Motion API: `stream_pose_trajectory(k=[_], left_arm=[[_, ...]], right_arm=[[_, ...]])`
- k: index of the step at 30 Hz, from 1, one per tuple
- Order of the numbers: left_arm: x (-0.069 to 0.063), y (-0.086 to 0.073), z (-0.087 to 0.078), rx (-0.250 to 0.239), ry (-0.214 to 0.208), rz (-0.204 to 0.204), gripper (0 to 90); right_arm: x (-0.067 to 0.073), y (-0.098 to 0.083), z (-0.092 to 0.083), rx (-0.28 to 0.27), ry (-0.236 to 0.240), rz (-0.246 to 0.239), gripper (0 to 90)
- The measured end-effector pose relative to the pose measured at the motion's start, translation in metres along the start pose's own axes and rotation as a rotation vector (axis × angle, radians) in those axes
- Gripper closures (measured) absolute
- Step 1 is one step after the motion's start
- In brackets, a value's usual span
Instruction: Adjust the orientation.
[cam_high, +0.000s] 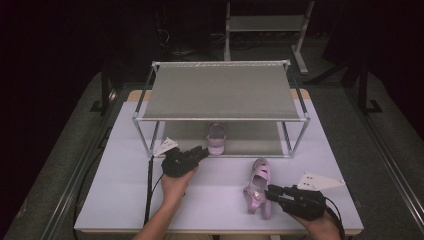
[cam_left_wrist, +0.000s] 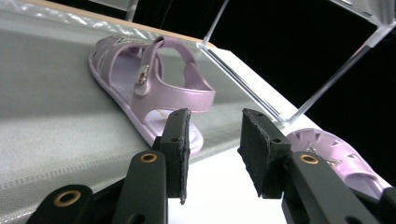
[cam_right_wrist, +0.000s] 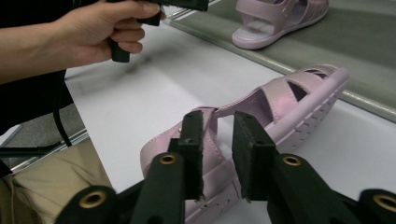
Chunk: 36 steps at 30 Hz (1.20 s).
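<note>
Pink plastic marks both things in play: two small sandals, one already on the rack, one about to follow.

Nearest, at the lower right of the high view, the right gripper (cam_high: 272, 192) has the loose sandal (cam_high: 258, 186) by its heel end. The right gripper view shows the jaws drawn in narrow, with the heel strap (cam_right_wrist: 212, 114) running into the slot between the pads; they look to be pinching it, though the contact itself is hidden behind the pads. A strap grip makes sense here: it is the one thin, raised part that such jaws can take without crushing the sole. This sandal lies tipped on its side on the white table (cam_high: 125, 190), toe towards the rack, sole edge (cam_right_wrist: 303, 126) turned to the camera. The right hand sits low at the bottom right corner, its gripper pointing left along the table.

Farther in, left of centre, the left hand (cam_high: 175, 185) reaches forward with the wrist straight, and the left gripper (cam_high: 202, 152) points up and right at the rack. Its jaws (cam_left_wrist: 212, 144) stand partly open with nothing between them, just short of the second sandal (cam_left_wrist: 154, 84).

That second sandal (cam_high: 217, 138) rests flat on the grey lower shelf (cam_high: 250, 137), heel outward, leaving room beside it for its mate.
</note>
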<state>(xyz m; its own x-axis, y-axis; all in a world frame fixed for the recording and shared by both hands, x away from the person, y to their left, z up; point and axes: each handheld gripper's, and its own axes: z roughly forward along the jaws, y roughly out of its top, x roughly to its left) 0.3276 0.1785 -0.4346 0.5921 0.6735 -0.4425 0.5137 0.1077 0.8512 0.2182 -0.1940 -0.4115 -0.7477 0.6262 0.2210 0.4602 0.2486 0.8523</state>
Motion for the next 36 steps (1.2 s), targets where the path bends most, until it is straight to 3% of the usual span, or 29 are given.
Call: stream_pose_trajectory(k=[4, 11, 19, 36], left_arm=[[-0.002, 0.002, -0.006, -0.004, -0.009, 0.003, 61.9], [-0.007, -0.002, -0.017, 0.018, -0.017, 0.041, 61.4], [-0.006, -0.008, -0.031, 0.012, -0.029, 0.034, 60.2], [0.002, -0.012, -0.063, 0.012, -0.021, 0.041, 58.4]], right_arm=[[0.000, -0.001, 0.006, 0.032, 0.004, 0.001, 76.8], [0.000, -0.001, 0.009, 0.031, 0.006, 0.002, 79.4], [-0.003, -0.003, 0.002, 0.037, -0.017, 0.004, 79.0], [-0.017, -0.014, -0.020, 0.063, -0.138, 0.034, 78.1]])
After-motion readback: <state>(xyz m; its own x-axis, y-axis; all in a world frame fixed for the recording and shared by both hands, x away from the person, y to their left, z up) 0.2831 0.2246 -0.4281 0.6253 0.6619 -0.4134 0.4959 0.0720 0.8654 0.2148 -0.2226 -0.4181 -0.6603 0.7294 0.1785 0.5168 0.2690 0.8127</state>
